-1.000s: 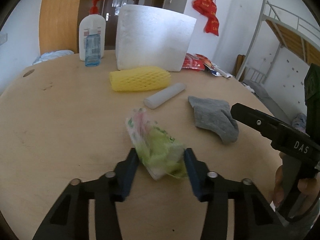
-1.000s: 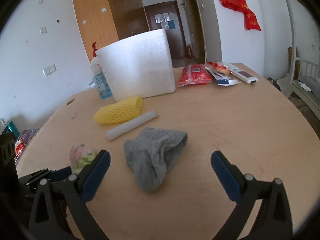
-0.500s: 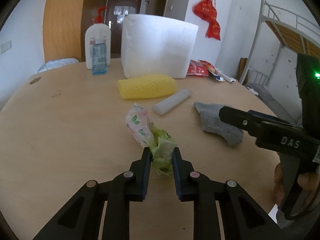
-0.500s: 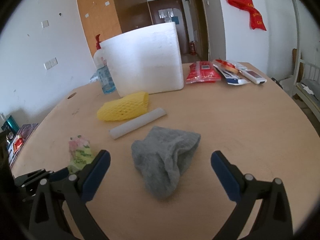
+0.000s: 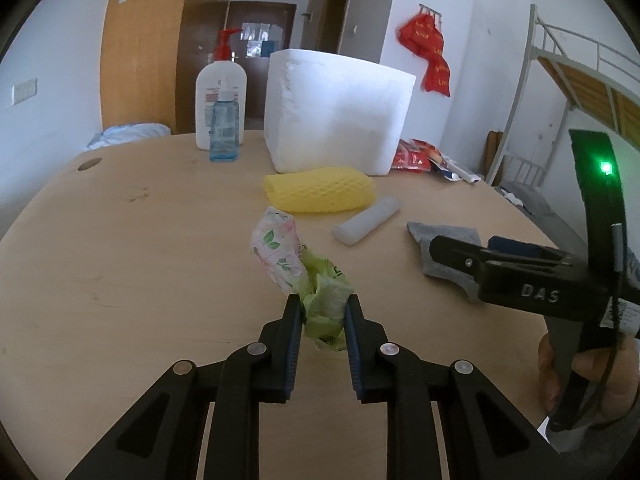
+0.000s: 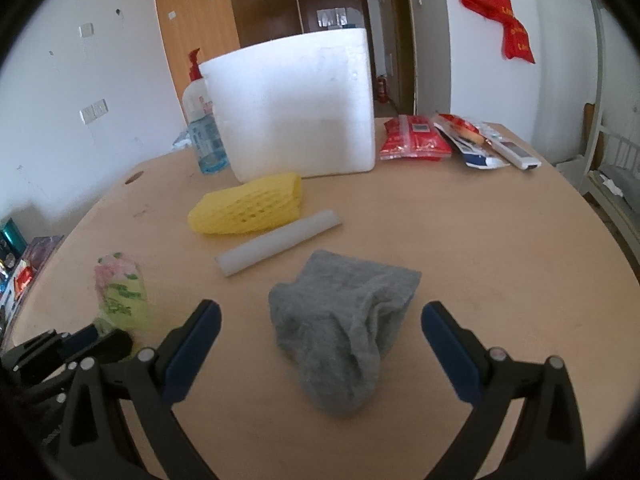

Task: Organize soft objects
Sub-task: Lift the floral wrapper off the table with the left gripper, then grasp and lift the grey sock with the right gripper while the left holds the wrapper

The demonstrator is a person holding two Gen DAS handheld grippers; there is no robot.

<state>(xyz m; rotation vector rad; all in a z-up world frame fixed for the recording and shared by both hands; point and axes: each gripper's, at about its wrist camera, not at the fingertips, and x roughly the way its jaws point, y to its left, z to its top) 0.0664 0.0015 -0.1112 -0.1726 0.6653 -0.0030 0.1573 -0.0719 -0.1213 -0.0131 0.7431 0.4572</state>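
Observation:
My left gripper is shut on the green end of a floral tissue pack; the rest of the pack sticks out ahead of the pads, tilted up over the round wooden table. From the right wrist view the pack shows at the lower left. My right gripper stands open, its blue pads on either side of a crumpled grey sock without touching it. Beyond lie a yellow foam net and a white foam stick.
A white foam box stands at the back of the table. A pump bottle and a small blue bottle stand to its left. Red packets and a remote lie to its right. A hand holds the right gripper's handle.
The left jaws closed onto the tissue pack, squeezing its green end, and the pack tipped up. The right gripper moved in closer around the grey sock.

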